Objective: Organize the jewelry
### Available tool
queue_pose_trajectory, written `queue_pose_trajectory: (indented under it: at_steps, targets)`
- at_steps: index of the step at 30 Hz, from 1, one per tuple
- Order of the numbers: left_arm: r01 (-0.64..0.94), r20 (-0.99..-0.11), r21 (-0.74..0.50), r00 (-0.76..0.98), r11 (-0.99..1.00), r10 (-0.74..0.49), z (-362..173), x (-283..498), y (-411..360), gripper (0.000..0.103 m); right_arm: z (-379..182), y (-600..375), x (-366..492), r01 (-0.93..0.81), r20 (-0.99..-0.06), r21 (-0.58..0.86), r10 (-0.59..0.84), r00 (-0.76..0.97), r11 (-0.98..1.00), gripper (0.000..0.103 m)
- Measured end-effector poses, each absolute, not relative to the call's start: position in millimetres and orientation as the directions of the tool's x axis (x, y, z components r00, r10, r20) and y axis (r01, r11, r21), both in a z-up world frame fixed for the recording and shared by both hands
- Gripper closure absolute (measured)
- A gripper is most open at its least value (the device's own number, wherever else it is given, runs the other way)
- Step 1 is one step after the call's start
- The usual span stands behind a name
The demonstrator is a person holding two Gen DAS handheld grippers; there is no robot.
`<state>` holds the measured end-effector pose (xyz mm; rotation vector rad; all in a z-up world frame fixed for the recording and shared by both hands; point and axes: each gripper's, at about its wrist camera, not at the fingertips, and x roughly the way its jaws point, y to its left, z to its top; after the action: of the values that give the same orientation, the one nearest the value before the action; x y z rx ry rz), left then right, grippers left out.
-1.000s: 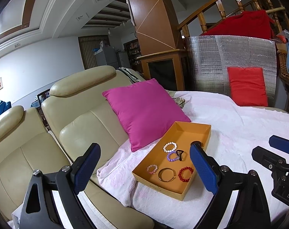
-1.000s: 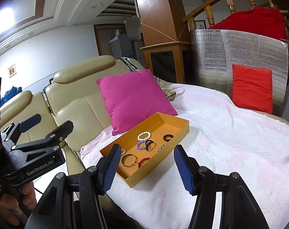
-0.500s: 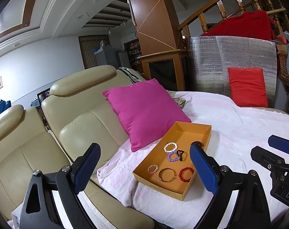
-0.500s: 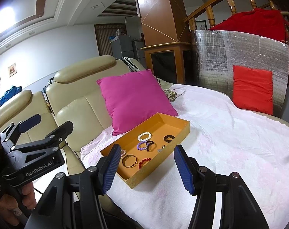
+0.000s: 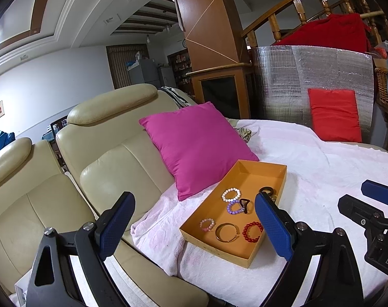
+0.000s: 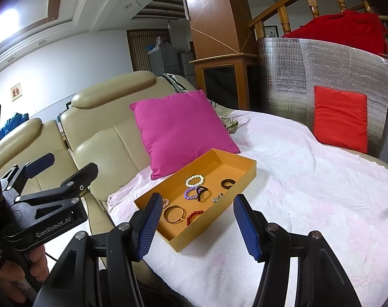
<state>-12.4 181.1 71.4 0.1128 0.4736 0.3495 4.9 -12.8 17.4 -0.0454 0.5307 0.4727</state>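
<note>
Orange cardboard tray (image 5: pixel 275 172) sits on a fluffy white blanket (image 5: pixel 334 168) spread over a cream leather sofa (image 5: pixel 112 158), just in front of a big pink pillow (image 5: pixel 194 145). All the jewelry lies inside the tray: a white bead bracelet (image 5: pixel 231 195), a purple bead bracelet (image 5: pixel 232 207) touching a black ring-shaped piece (image 5: pixel 245 202), a small pink bead bracelet (image 5: pixel 207 224), a thin gold bangle (image 5: pixel 227 232) and a red bead bracelet (image 5: pixel 252 231). The left gripper (image 5: pixel 194 227) hangs near the tray with its fingers wide apart and holding nothing. The right gripper (image 6: pixel 194 227) also has its fingers apart and empty. I cannot tell if the sorting is ending or just starting, since the pieces are already in the tray. The blanket is soft, so a push on the tray rim could tip it. The purple and black pieces touch, so a pinch might lift both and drop one.
</note>
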Motion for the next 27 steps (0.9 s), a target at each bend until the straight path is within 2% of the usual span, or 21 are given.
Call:
queue_pose_trajectory:
  at_steps: [27]
  targets:
    - [-0.326, -0.450, 0.143, 0.819, 0.935, 0.355, 57, -5, 211, 0.008, 12, 17, 16, -0.455, -0.522, 0.044, 0.409, 0.748, 0.889, 0.041]
